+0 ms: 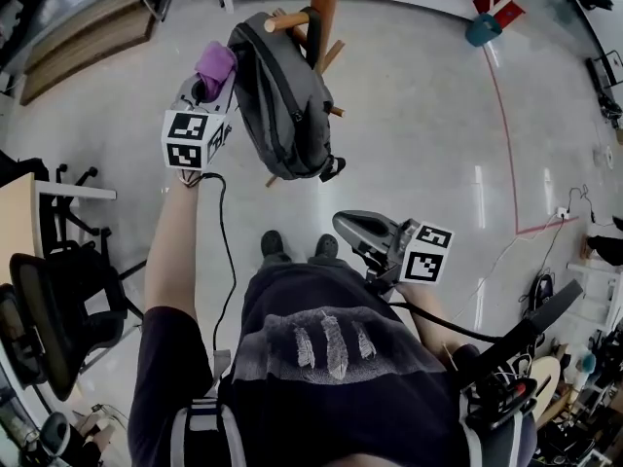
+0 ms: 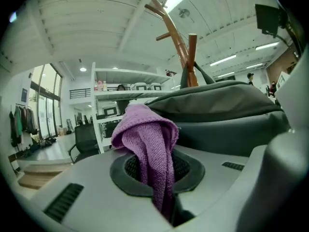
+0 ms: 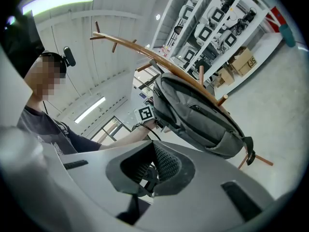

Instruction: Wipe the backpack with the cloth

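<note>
A grey backpack [image 1: 284, 100] hangs on a wooden coat rack [image 1: 324, 3] in front of me. My left gripper [image 1: 202, 88] is raised beside the bag's left side and is shut on a purple cloth [image 1: 216, 64]. The left gripper view has the cloth [image 2: 147, 134] bunched up out of the left gripper [image 2: 161, 178], with the backpack [image 2: 227, 108] just behind it; I cannot tell whether they touch. My right gripper [image 1: 352, 227] is held low near my body, away from the bag, jaws together and empty. From the right gripper [image 3: 153, 166], the backpack [image 3: 198, 117] hangs some way off.
The rack's pegs [image 1: 284, 22] stick out around the bag. Black office chairs [image 1: 49, 305] and a desk edge [image 1: 15, 227] stand at the left. A teal object [image 1: 482, 29] and red floor tape [image 1: 506, 134] lie to the right. Shelving [image 3: 212, 25] is behind the rack.
</note>
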Demonstrator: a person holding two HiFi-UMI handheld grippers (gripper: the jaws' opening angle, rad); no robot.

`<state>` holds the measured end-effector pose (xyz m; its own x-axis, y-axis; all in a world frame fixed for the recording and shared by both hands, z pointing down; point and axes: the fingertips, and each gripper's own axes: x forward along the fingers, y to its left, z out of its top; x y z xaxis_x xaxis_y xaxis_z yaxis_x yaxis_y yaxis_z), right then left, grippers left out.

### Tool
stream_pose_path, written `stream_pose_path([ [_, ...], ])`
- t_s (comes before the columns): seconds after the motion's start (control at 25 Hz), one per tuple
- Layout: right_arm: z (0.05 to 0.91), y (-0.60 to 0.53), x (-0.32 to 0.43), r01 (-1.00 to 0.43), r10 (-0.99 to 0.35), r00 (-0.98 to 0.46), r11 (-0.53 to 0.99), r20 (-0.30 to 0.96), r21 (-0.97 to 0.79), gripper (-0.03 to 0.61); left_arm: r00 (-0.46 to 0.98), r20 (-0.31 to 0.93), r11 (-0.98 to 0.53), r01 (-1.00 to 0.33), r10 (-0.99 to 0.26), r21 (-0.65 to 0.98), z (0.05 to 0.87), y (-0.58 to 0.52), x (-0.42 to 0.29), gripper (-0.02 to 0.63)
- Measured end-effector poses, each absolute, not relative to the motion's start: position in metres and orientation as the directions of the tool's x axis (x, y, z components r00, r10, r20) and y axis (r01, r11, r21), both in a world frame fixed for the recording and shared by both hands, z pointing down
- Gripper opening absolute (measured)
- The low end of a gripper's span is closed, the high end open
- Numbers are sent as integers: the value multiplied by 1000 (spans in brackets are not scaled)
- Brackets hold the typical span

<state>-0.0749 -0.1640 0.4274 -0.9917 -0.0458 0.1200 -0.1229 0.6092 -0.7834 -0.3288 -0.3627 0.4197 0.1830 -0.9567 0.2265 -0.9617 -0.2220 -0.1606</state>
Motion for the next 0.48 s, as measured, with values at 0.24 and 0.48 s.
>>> stream_pose_path([
  [0.24,429,-170,-74,-159,-85,-987,605,136,-780,-8,342,293,-393,-910,-893,-134,460,-363,-270,49],
  [0.48,428,-178,-68,-182,-119,-983,602,138,-777,-8,457,303,-502,-861,-836,-85,466,-329,-216,49],
])
